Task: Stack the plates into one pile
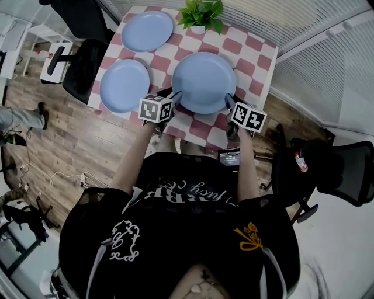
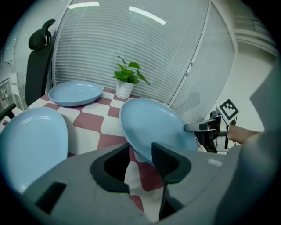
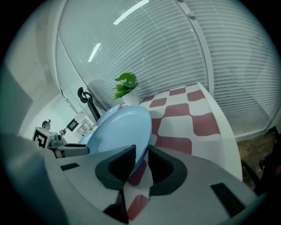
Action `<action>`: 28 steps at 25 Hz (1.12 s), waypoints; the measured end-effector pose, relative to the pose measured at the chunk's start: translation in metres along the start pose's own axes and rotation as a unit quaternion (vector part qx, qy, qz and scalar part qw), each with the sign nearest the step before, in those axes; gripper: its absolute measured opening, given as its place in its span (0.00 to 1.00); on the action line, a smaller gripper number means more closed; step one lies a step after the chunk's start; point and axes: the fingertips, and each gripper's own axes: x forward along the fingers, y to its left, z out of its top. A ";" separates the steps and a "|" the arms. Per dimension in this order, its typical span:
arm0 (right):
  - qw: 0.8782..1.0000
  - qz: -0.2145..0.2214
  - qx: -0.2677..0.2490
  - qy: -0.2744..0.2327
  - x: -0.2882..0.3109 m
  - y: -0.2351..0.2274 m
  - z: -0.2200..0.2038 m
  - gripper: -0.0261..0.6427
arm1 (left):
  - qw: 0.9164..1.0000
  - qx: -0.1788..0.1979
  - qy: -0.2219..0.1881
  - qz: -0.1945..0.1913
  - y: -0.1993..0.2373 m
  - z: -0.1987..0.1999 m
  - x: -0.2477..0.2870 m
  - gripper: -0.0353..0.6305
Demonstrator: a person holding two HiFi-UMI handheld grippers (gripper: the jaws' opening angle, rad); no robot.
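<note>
My left claw (image 1: 175,96) is closed on the rim of the raised plate (image 1: 204,82) at about 8 o'clock of its circle. My right claw (image 1: 229,103) pinches the same rim at about 4 o'clock. In the left gripper view the plate's edge fills the gap between my dark pads. In the right gripper view the thin rim runs straight between the two pads with no slack showing.

The raised plate is pale blue, round and plain, with a shallow well, a low upturned rim and a soft sheen. It sits off the checked cloth (image 1: 245,55), tilted, over the near middle of the table. Both gripper views show red and white squares under its lower edge.

From my head, a second plate (image 1: 124,85) lies flat at 9 o'clock of the raised one, close beside it but not touching. A third plate (image 1: 147,30) lies at 11 o'clock, near the far edge. Both have the same blue and the same shape, and both are empty.

A potted plant (image 1: 201,14) stands at 12 o'clock, its green leaves over a white pot, just beyond the raised plate's far rim.
</note>
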 end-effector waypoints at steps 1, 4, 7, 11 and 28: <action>1.000 0.001 -0.004 -0.003 -0.001 0.005 0.003 0.17 | 1.000 0.001 -0.006 0.001 0.001 0.003 -0.005 0.31; 1.000 0.002 -0.023 -0.010 -0.001 0.022 0.015 0.17 | 1.000 0.008 -0.024 0.008 0.010 0.014 -0.019 0.31; 0.999 0.001 -0.041 -0.014 0.003 0.042 0.028 0.17 | 0.999 0.013 -0.038 0.011 0.023 0.026 -0.033 0.31; 0.999 0.007 -0.049 -0.021 0.013 0.069 0.044 0.17 | 0.998 0.021 -0.057 0.012 0.043 0.045 -0.051 0.31; 0.997 0.004 -0.080 -0.016 0.115 0.211 0.095 0.17 | 0.995 0.030 -0.095 0.023 0.199 0.105 -0.120 0.31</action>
